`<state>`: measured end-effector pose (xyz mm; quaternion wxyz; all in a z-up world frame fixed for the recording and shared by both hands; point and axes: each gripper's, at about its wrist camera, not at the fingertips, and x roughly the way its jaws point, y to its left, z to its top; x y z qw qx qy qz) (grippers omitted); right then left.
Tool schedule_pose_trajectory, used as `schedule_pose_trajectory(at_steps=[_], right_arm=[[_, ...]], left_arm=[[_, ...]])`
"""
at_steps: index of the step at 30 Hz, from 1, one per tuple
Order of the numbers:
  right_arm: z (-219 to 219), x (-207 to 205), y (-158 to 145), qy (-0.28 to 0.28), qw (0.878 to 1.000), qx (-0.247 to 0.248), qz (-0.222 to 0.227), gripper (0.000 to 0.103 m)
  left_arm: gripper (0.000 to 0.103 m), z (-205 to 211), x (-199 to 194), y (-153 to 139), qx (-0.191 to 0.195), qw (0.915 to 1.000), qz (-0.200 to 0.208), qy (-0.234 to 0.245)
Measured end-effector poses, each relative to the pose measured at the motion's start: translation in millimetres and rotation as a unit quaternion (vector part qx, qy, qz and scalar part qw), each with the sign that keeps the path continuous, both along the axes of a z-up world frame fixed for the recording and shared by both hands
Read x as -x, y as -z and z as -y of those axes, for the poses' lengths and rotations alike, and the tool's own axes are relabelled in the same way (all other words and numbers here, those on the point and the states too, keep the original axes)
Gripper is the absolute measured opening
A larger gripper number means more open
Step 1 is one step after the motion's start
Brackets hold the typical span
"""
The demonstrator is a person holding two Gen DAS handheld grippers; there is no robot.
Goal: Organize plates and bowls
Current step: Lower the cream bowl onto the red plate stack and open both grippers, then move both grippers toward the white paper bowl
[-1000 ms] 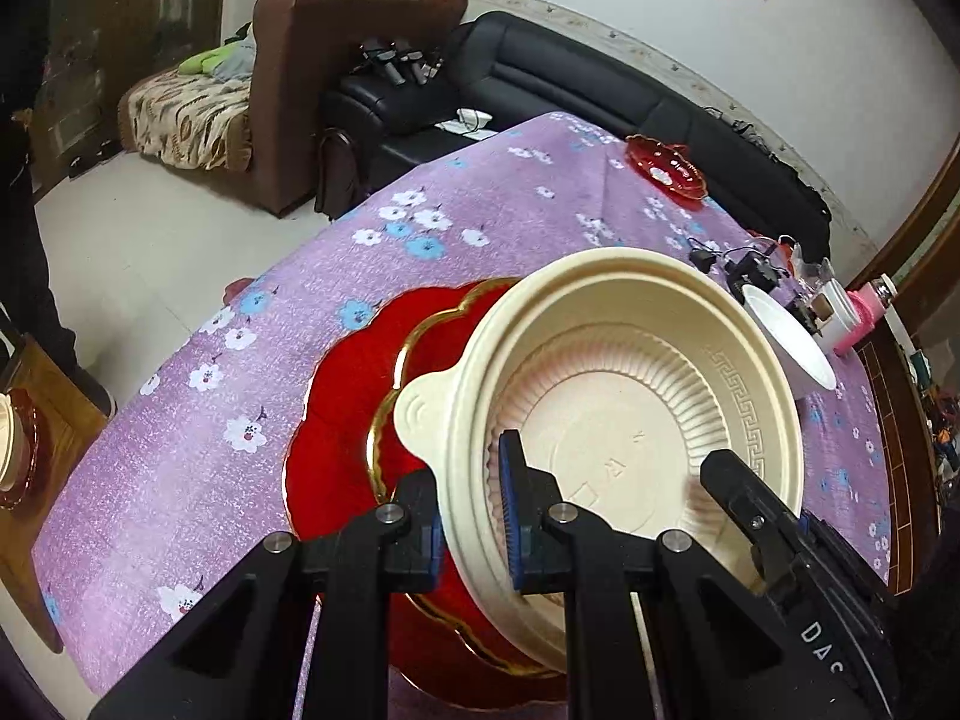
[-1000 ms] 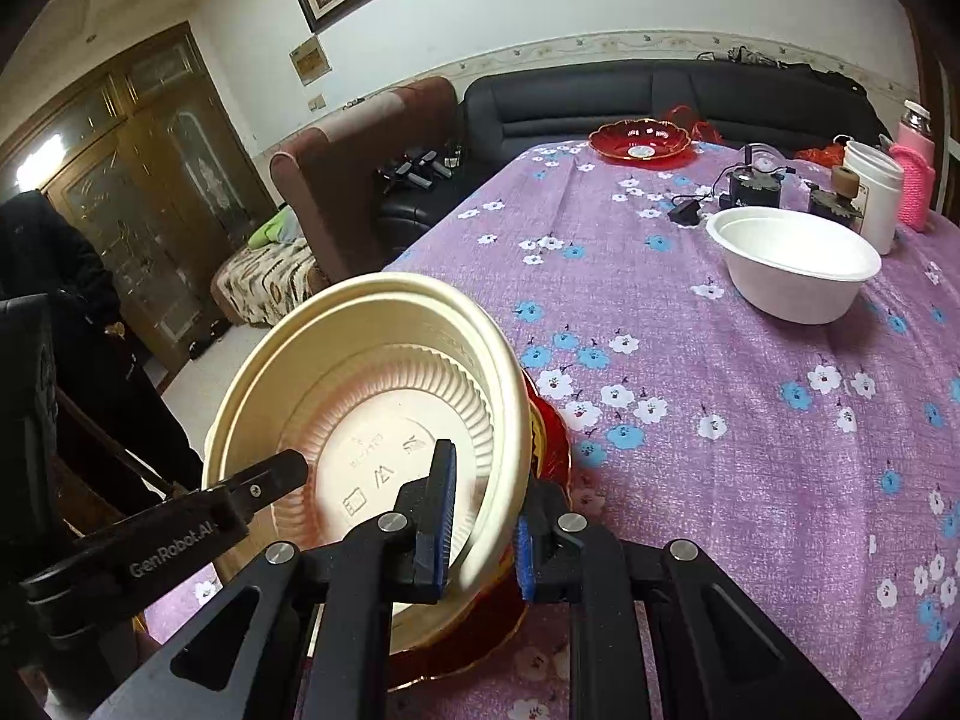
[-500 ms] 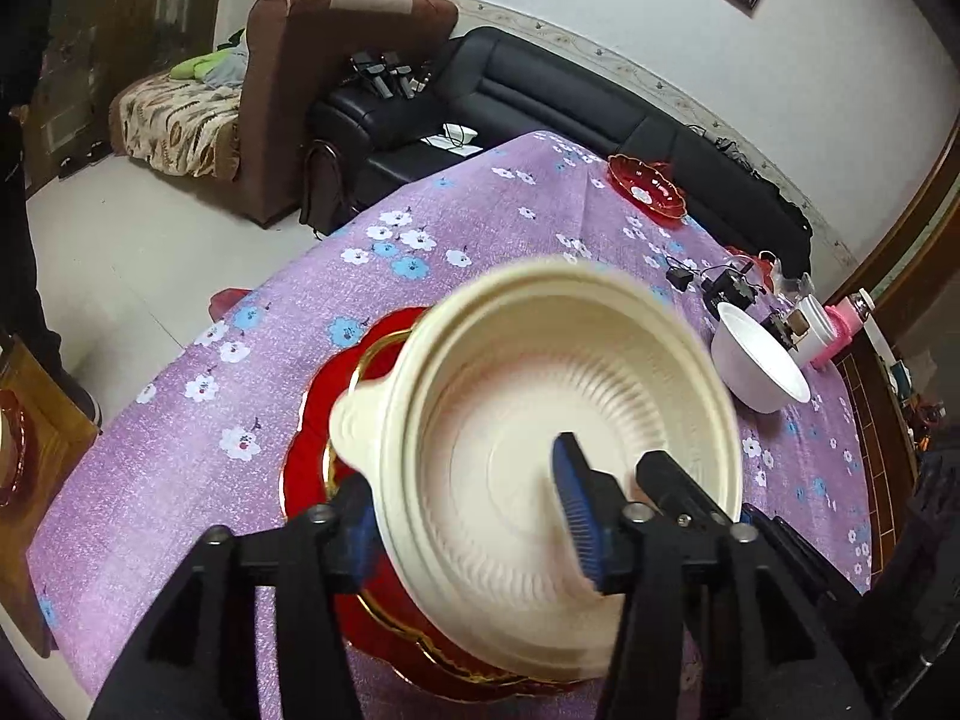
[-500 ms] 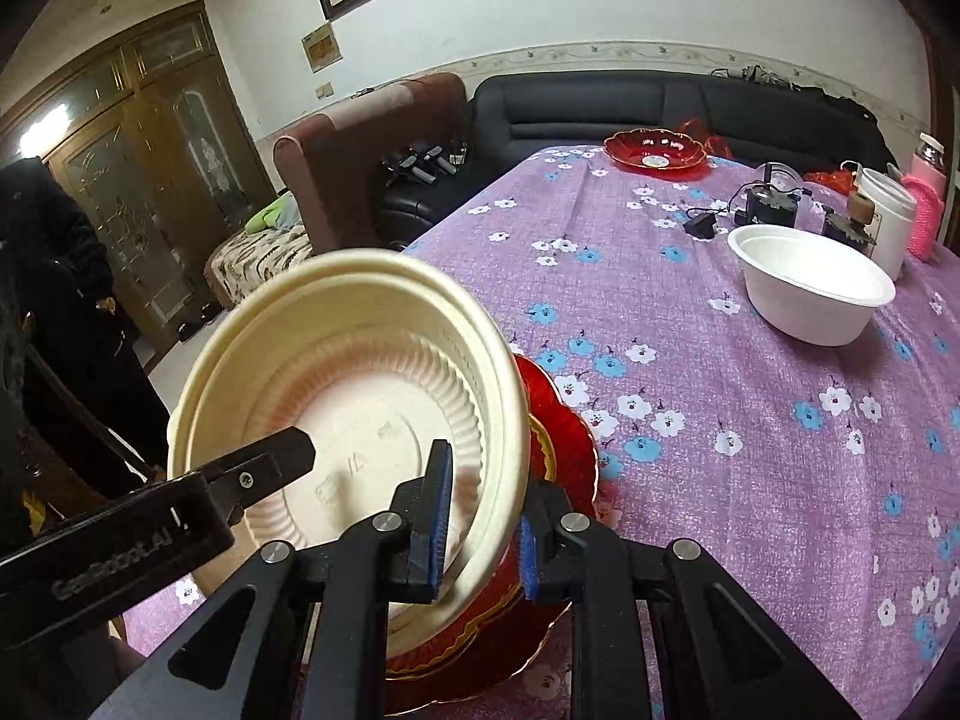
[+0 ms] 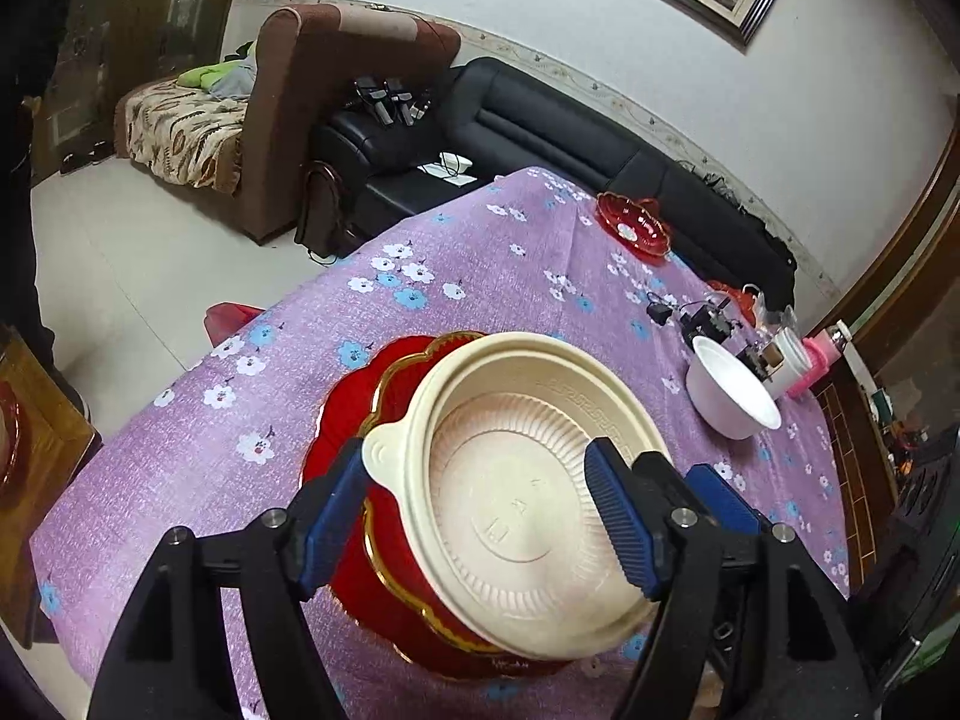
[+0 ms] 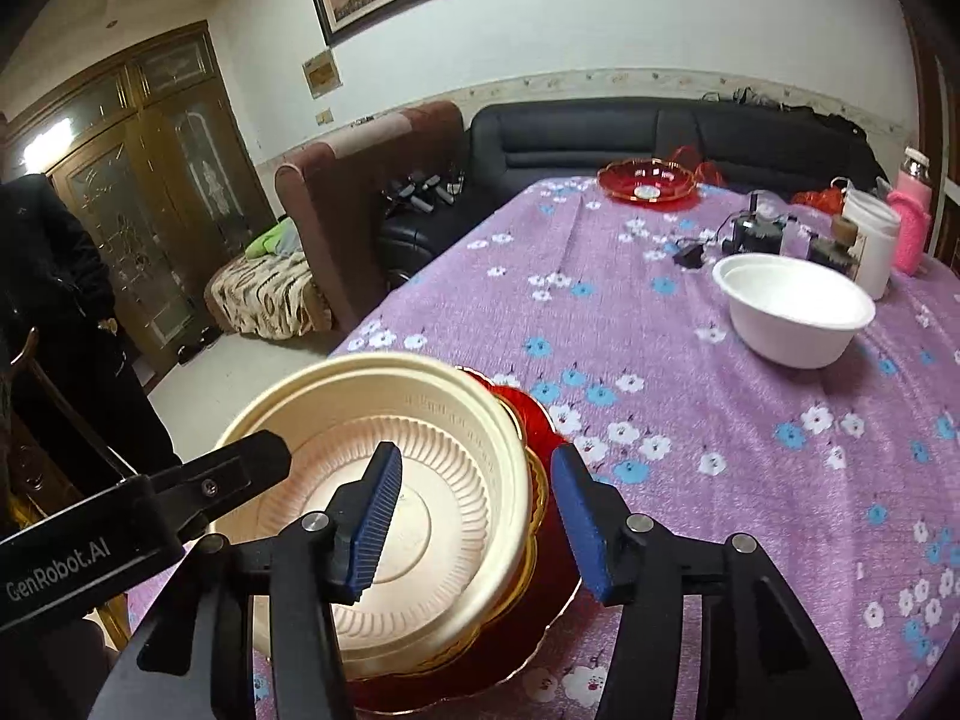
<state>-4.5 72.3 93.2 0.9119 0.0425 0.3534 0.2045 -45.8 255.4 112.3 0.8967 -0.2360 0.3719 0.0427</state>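
The left gripper (image 5: 480,516) hangs over the near edge of the table (image 5: 480,276), jaws spread wide. One blue pad (image 5: 333,516) sits outside the rim tab of the cream bowl (image 5: 516,498) and the other above the bowl's inside; neither clearly presses on it. The bowl rests in a red plate (image 5: 354,420) with a gold rim, at the table's near edge toward its left side.

In the right wrist view the right gripper (image 6: 474,516) also stands spread, one pad (image 6: 375,516) over the bowl's (image 6: 384,438) inside and the other just outside its rim, above the plate (image 6: 540,420); they grip nothing. The left gripper's black finger (image 6: 180,498) reaches in from the left to the bowl's rim.

A white bowl (image 6: 792,318) stands well apart toward the right edge. A second red dish (image 6: 648,177) sits at the far edge. Near the far right corner are a white cup (image 6: 873,240), a pink bottle (image 6: 912,222) and some small black gear (image 6: 753,231).
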Motion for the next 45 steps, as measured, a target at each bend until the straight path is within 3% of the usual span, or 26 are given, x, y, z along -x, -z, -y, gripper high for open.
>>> schedule_pose_trajectory(at_steps=[4,10,18,23,30,45], right_arm=[[10,7,-8,0.006,1.000,-0.011,0.009,0.057],[29,25,-14,0.016,0.999,-0.028,0.015,0.059],[63,49,-12,0.030,0.998,-0.051,0.007,0.060],[91,62,-9,0.049,0.997,-0.062,-0.001,0.060],[129,75,-13,0.074,0.994,-0.079,0.001,0.061],[198,75,-13,0.120,0.988,-0.096,0.000,0.062]], left_arm=[[0.077,3,12,-6,0.000,1.0000,0.009,0.000],[0.077,29,35,-21,-0.058,0.9976,0.036,0.012],[0.081,77,66,-43,-0.157,0.9838,0.084,0.018],[0.084,105,77,-53,-0.191,0.9755,0.103,0.033],[0.084,141,85,-60,-0.219,0.9674,0.112,0.059],[0.085,188,79,-57,-0.236,0.9602,0.113,0.098]])
